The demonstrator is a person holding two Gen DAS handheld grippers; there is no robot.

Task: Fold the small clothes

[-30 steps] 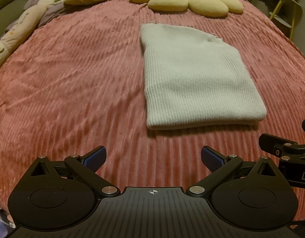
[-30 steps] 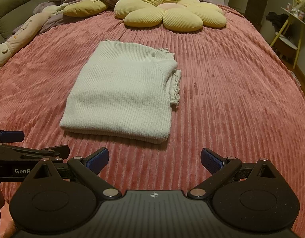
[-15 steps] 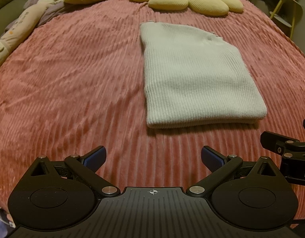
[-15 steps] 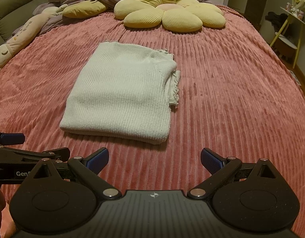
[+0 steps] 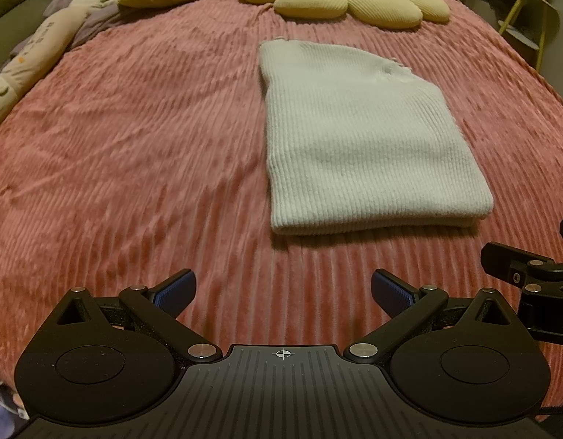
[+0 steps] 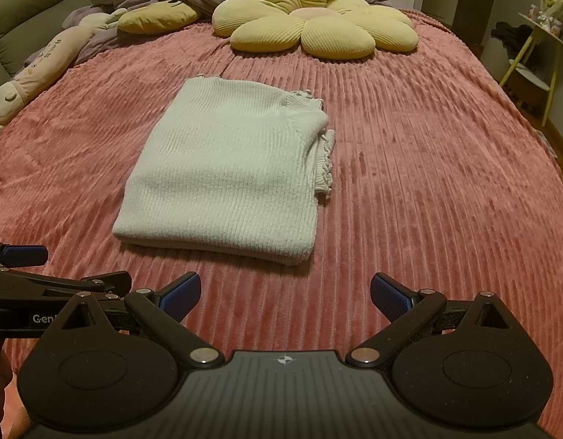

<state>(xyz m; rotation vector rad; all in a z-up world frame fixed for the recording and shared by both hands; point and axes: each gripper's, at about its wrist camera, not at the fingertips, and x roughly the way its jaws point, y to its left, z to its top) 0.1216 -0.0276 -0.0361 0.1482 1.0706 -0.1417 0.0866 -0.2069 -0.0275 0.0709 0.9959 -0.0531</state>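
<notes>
On the pink ribbed bedspread point(image 6: 428, 168) the white knit garment point(image 6: 226, 168) lies folded, both left gripper point(image 5: 280, 289) and right gripper point(image 6: 285, 289) are held open and empty short of it, and any further fold is best begun from its near edge.

Folded white ribbed sweater point(image 6: 226, 172), lying flat on a pink ribbed bedspread point(image 6: 428, 168), frilled edge showing along its right side. Right gripper point(image 6: 285, 294) low in the foreground, blue-padded fingers point(image 6: 181, 292) spread wide, empty, short of the sweater. Left gripper point(image 6: 25, 256) at the left edge, partly cut off. Yellow flower cushion point(image 6: 310, 25) at the bed's far end; long plush toy point(image 6: 36, 69) at far left.
</notes>
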